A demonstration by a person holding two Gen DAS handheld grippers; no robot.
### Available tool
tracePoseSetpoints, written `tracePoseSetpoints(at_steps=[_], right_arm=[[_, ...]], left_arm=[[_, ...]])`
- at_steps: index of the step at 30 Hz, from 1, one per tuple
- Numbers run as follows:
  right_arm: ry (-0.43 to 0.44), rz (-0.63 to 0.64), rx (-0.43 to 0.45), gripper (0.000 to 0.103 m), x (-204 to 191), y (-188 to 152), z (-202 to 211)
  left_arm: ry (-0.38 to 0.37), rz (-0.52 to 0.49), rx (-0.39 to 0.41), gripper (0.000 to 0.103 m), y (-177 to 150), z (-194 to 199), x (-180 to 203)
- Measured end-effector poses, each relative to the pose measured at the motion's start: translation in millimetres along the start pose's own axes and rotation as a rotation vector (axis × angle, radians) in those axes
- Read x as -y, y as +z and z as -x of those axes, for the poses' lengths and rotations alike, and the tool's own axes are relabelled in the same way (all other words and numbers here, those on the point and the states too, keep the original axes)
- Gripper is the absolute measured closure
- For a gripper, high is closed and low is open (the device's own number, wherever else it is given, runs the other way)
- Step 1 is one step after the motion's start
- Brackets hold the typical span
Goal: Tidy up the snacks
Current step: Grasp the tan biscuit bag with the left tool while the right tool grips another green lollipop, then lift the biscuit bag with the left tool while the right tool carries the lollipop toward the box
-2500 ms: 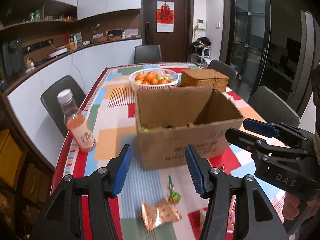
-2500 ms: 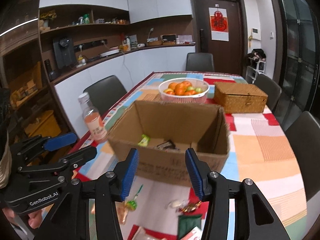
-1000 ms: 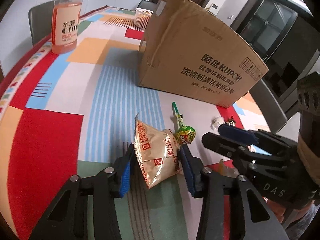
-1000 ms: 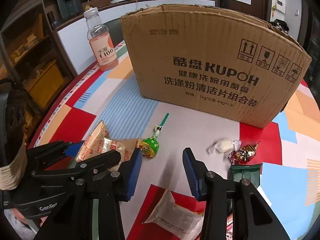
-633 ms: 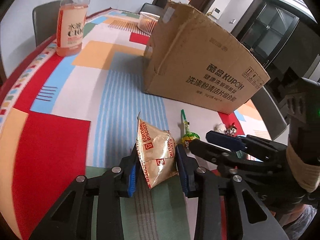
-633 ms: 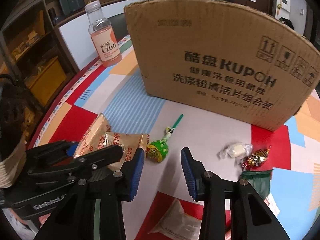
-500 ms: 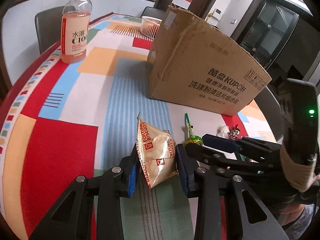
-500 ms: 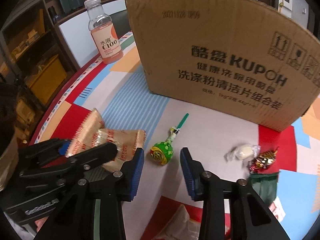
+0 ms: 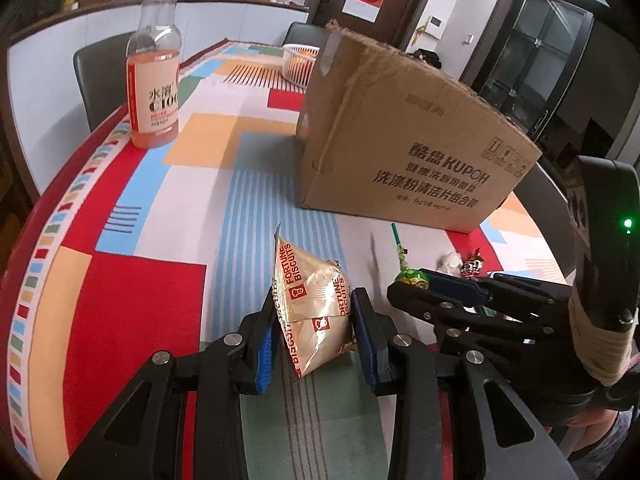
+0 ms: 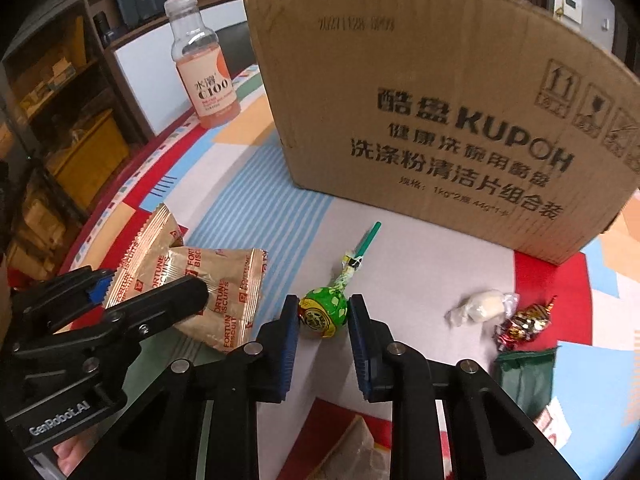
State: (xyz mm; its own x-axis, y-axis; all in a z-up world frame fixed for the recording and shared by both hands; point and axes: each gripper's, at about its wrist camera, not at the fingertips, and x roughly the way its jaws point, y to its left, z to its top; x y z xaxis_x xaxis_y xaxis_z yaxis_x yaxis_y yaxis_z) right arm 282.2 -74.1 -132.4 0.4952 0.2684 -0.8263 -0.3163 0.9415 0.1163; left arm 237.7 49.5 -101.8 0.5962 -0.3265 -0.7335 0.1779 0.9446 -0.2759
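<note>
Two grabs are under way in front of the cardboard box [image 10: 440, 92]. Left gripper [image 9: 312, 320] is clamped on the biscuit packet [image 9: 314, 304], pads pressing both side faces w/ the packet standing on edge between them, nearer the camera than the box and off its left corner. That packet looks light, soft and crinkly – foil film w/ air and brittle biscuits inside, so it'll likely dent and could slip or crush if squeezed harder; holding across the puffed middle, as now, seems the sane spot. Right gripper [image 10: 323, 322] sits around the lollipop [image 10: 323, 311]: its green wrapped head is between the blue pads, close to both, but I can't tell whether they actually pinch it yet or just bracket it. Lollipop lies on the tablecloth [image 10: 248, 200] just in front of the box, stick pointing toward the box wall. Head is hard, round and small w/ slick wrapper – prob. prone to squirting out, so grip at its widest part, not the thin stick. Right of the lollipop, also before the box: white candy [image 10: 482, 306], gold-red candy [image 10: 524, 324], green pouch [image 10: 524, 376]. Pink drink bottle [image 10: 206, 64] stands off the box's left side – not a snack to move, I'd guess.
</note>
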Motion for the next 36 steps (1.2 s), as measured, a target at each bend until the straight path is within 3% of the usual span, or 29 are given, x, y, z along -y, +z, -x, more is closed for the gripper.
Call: tracePoseSetpoints(at_steps=[17,30,36], right_arm=[[-0.01,-0.032,0.251,0.077,15,4,108],[-0.028,-0.054,0.421,0.077,31,32,163],[-0.033,-0.066,0.471,0.077,43,55,176]], left_arm=[[-0.025,-0.088,0.175,0.069,26,68,52],[-0.01,-0.16,0.339,0.069,84,95,82],[-0.01,-0.187,0.37,0.069,112,92,91]])
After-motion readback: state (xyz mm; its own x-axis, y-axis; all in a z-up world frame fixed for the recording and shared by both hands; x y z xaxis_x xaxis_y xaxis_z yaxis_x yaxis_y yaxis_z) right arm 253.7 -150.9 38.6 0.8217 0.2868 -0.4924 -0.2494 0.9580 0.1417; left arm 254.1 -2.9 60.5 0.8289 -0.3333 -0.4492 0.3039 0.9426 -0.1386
